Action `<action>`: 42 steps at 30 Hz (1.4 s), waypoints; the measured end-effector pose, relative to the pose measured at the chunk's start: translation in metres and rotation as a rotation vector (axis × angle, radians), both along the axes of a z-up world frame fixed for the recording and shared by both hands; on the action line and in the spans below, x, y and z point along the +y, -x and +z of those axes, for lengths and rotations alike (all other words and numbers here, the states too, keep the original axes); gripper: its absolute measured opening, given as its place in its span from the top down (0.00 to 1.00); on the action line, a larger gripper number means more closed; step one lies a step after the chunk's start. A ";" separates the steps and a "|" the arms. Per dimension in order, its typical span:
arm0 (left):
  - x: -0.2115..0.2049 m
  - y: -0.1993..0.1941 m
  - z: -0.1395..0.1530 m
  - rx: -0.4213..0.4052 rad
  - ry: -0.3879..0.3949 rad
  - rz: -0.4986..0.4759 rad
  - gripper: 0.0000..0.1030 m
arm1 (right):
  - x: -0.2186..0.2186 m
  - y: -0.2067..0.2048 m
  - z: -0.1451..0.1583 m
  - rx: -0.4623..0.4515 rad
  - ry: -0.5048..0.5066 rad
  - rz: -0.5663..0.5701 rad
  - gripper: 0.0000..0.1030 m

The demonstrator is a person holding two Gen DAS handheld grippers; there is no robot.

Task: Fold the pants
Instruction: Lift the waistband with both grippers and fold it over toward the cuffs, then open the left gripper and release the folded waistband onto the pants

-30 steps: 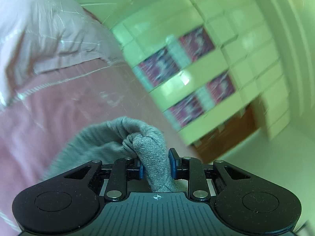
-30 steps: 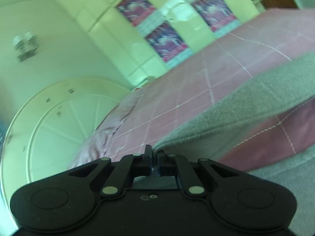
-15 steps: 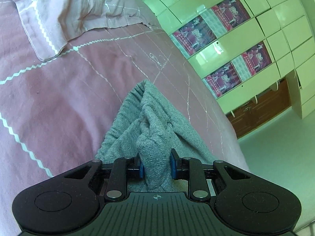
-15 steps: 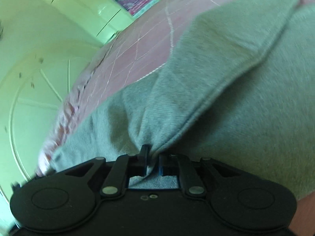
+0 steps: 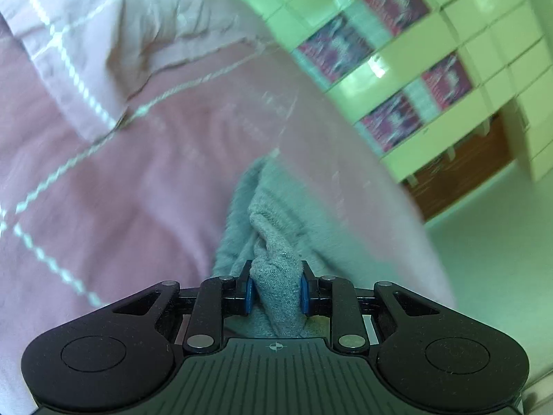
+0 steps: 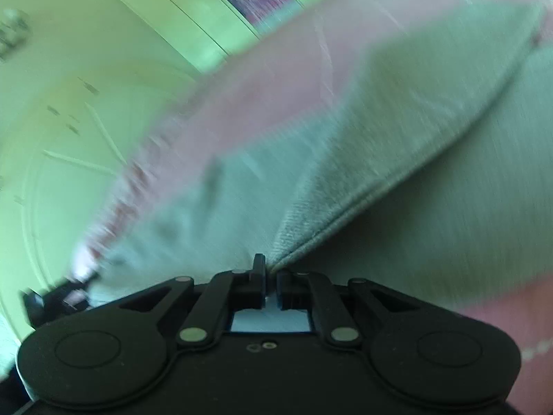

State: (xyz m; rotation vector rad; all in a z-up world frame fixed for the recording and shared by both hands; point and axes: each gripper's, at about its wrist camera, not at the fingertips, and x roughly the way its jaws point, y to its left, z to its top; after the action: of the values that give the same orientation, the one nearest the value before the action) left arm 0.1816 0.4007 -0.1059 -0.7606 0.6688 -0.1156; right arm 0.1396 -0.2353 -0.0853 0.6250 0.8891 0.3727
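Pants carried in two pinches, both easy to lose

We have the left gripper [image 5: 275, 288] clenched on a thick, bunched knuckle of the grey pants [image 5: 273, 242], its blue pads pressing the knit from either side. The right gripper [image 6: 271, 278] is nipped on a thin folded edge of the same pants [image 6: 397, 159], jaws nearly together with only a sliver of cloth between them.

From that edge a taut seam runs up and to the right over a broad grey panel lying on the pink bedspread [image 5: 103, 207]. In the left view, the cloth trails away from us toward the far side, with a paler pillow [image 5: 114, 34] at far left and a cupboard wall [image 5: 432, 69] at far right. Both views are smeared, so we judge a fold to be mid-carry.

Our worry is the right pinch: it holds so little fabric that a quick tug or the drag of the panel could pull the edge free and drop the fold. On the left, the wad may hold more than one layer, so the fold could land crooked or rumpled. Uneven pace between our hands would skew the crease.
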 end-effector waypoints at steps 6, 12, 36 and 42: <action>-0.001 0.001 0.004 -0.019 0.007 0.026 0.76 | 0.005 -0.006 0.010 -0.031 0.029 0.012 1.00; 0.000 0.003 0.012 0.013 -0.102 0.038 0.76 | 0.003 0.003 0.011 -0.050 0.047 0.018 1.00; -0.185 0.030 0.059 -0.095 -0.390 -0.072 0.16 | -0.094 0.000 0.039 -0.095 -0.029 -0.302 0.85; -0.250 0.015 0.049 0.010 -0.526 -0.157 0.16 | -0.133 -0.019 0.026 -0.079 -0.050 -0.406 0.84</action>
State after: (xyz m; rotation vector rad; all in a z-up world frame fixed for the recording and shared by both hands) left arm 0.1666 0.1507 -0.0574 -0.2035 0.7273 -0.0736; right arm 0.1589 -0.3686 -0.0594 0.8122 0.6591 0.0523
